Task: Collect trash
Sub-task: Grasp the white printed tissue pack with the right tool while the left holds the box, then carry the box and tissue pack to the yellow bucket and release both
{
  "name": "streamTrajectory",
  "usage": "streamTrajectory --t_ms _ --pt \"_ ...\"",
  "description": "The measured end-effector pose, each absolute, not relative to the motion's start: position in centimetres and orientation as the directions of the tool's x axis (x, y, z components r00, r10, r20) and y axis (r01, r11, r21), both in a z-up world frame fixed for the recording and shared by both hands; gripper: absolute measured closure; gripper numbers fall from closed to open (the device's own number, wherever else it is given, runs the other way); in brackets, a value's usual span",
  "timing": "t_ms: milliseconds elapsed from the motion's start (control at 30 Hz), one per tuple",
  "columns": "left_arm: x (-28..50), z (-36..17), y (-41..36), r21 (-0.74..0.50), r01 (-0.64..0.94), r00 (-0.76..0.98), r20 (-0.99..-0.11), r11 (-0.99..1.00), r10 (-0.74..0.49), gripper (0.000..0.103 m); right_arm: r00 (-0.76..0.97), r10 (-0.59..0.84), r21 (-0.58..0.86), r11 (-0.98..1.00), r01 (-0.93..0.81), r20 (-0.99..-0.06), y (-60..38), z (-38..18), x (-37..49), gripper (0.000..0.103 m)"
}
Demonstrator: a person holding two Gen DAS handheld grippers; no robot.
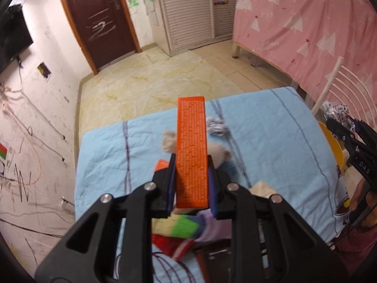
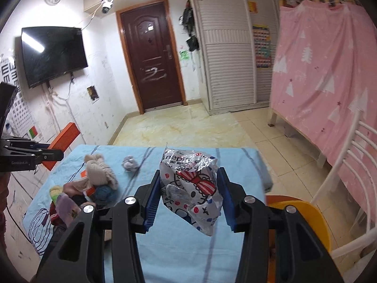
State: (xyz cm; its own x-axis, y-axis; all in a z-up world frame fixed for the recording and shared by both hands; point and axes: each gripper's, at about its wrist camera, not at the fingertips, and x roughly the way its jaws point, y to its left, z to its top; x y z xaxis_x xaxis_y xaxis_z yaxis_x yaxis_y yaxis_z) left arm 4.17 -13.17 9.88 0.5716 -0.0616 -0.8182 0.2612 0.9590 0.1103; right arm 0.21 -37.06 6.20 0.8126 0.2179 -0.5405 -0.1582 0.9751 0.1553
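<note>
My left gripper [image 1: 191, 176] is shut on a long orange box [image 1: 192, 151] and holds it above the blue-clothed table [image 1: 271, 127]. The box also shows in the right wrist view [image 2: 61, 144], at the far left. My right gripper [image 2: 188, 193] is shut on a crumpled silver wrapper with red and white print [image 2: 190, 186], held above the table [image 2: 179, 247]. That gripper and wrapper show at the right edge of the left wrist view [image 1: 339, 115]. A crumpled grey paper ball [image 2: 130, 163] lies on the cloth, also in the left wrist view [image 1: 215, 125].
A pile of socks and knitwear [image 2: 99, 179] lies on the table's left part. A yellow bin [image 2: 304, 221] stands beside the table's right edge, a white chair [image 2: 353, 165] behind it. Tiled floor, a door and a pink curtain lie beyond.
</note>
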Motion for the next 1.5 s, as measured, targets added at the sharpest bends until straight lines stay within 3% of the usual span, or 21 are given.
streamTrajectory --t_ms 600,1267,1500 --pt "2.8 10.1 -30.3 0.163 0.493 0.538 -0.829 0.855 -0.153 0.081 0.838 0.143 0.295 0.955 0.022 -0.526 -51.0 3.2 -2.4 0.063" --pt "7.2 5.6 -46.5 0.007 0.576 0.366 -0.896 0.817 -0.251 0.081 0.758 0.091 0.350 0.917 0.188 -0.645 -57.8 -4.9 0.2 0.062" --pt "8.3 4.9 -48.5 -0.021 0.575 0.336 -0.905 0.818 -0.260 0.081 0.759 0.090 0.374 0.903 0.211 -0.645 -58.4 -5.2 0.1 0.054"
